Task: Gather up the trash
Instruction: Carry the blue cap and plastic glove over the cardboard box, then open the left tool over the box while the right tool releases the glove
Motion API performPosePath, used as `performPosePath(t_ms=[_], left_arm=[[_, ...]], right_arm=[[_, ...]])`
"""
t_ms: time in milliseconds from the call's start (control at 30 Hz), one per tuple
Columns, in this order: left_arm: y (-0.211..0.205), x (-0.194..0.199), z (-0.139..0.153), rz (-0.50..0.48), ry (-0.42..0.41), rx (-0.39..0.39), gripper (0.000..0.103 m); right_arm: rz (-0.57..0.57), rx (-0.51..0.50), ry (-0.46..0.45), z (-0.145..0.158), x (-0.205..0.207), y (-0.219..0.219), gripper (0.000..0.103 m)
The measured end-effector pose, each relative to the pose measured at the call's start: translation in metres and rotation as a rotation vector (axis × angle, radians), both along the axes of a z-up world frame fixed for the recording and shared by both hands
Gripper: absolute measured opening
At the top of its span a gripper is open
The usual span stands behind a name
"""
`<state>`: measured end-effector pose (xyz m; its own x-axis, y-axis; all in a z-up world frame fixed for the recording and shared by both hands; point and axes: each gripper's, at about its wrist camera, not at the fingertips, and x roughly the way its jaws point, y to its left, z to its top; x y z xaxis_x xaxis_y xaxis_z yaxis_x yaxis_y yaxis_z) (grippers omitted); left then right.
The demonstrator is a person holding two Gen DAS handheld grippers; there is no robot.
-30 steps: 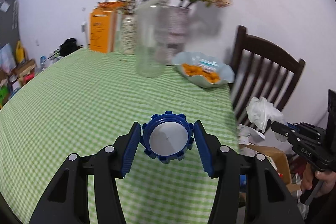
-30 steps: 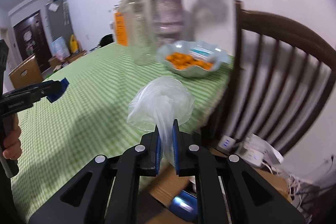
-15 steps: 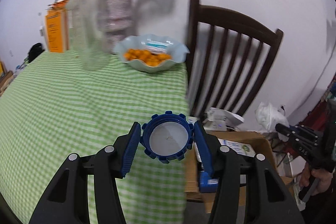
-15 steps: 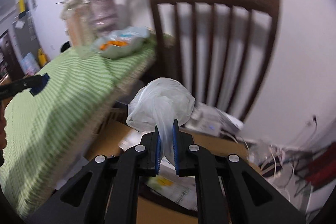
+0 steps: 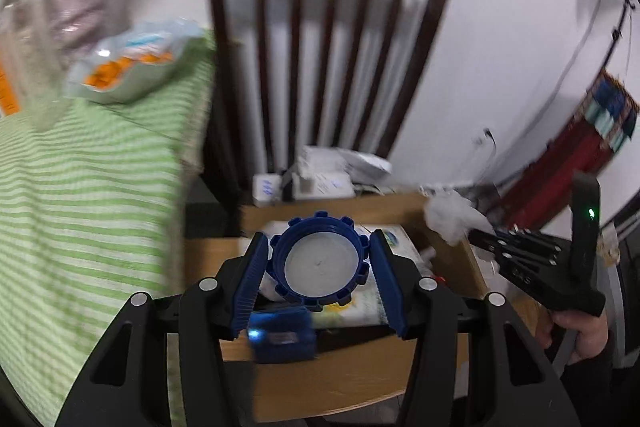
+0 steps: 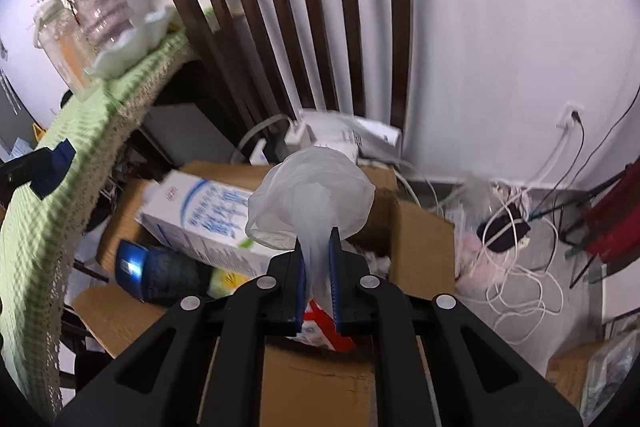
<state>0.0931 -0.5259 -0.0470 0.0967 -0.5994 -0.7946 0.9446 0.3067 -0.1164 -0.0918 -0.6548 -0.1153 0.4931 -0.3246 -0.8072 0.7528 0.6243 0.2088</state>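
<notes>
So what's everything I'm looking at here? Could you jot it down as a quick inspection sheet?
Surface: green checked tablecloth at left.
Job's things: blue lid; crumpled plastic bag; cardboard box on the floor, holding a milk carton and other trash.
Clutter: fruit bowl, vase, jar.
Grippers: left hand-held gripper grips the lid; right hand-held gripper pinches the bag over the box.
Cables: white cords tangled on the floor.
Surroundings: wooden chair, white wall.

Dark wooden chair [image 6: 288, 11], upper centre, set against a white wall [image 6: 500, 27]. Green checked tablecloth [image 5: 80, 195] spread at left. Pale bowl [image 5: 132, 63] of orange pieces, glass jar [image 6: 60, 43] and vase [image 6: 102, 11] of dried flowers placed upper left. White cables [image 6: 520, 267] tangled lower right.
</notes>
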Motion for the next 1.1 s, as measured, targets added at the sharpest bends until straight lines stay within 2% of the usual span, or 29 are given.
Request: performPosePath(t_ms=[33,100,333,433,500,533,667,800,867,1100], left_arm=[[-0.004,-0.003,-0.004,-0.01,0.006,0.012,0.05],[-0.012,-0.012,-0.019,-0.03,0.03,0.05,0.05],[-0.034,-0.013,-0.083,-0.017,0.138,0.241,0.05],[-0.038,-0.013,-0.107,0.004,0.137,0.318,0.05],[-0.041,-0.015,-0.118,-0.001,0.14,0.355,0.055],[-0.041,-0.015,-0.122,-0.001,0.148,0.368,0.064],[-0.043,-0.014,-0.122,-0.006,0.186,0.37,0.078],[-0.045,-0.017,-0.113,0.0,0.148,0.349,0.079],[-0.044,-0.017,-0.104,0.001,0.122,0.322,0.082],[-0.033,-0.007,-0.073,0.033,0.079,0.216,0.083]], right_arm=[[-0.008,0.013,0.006,-0.004,-0.002,-0.002,0.037],[-0.034,0.02,-0.002,-0.007,-0.006,-0.006,0.063],[-0.066,0.038,-0.061,-0.01,-0.018,-0.017,0.063],[-0.061,0.045,-0.056,-0.014,-0.019,-0.019,0.063],[-0.051,0.051,-0.047,-0.017,-0.018,-0.019,0.063],[-0.047,0.054,-0.044,-0.018,-0.017,-0.018,0.063],[-0.025,0.054,-0.025,-0.021,-0.01,-0.015,0.063],[-0.023,0.046,-0.01,-0.021,-0.008,-0.014,0.063],[-0.024,0.038,0.0,-0.019,-0.006,-0.013,0.063],[-0.007,0.003,0.013,-0.008,0.005,-0.004,0.063]])
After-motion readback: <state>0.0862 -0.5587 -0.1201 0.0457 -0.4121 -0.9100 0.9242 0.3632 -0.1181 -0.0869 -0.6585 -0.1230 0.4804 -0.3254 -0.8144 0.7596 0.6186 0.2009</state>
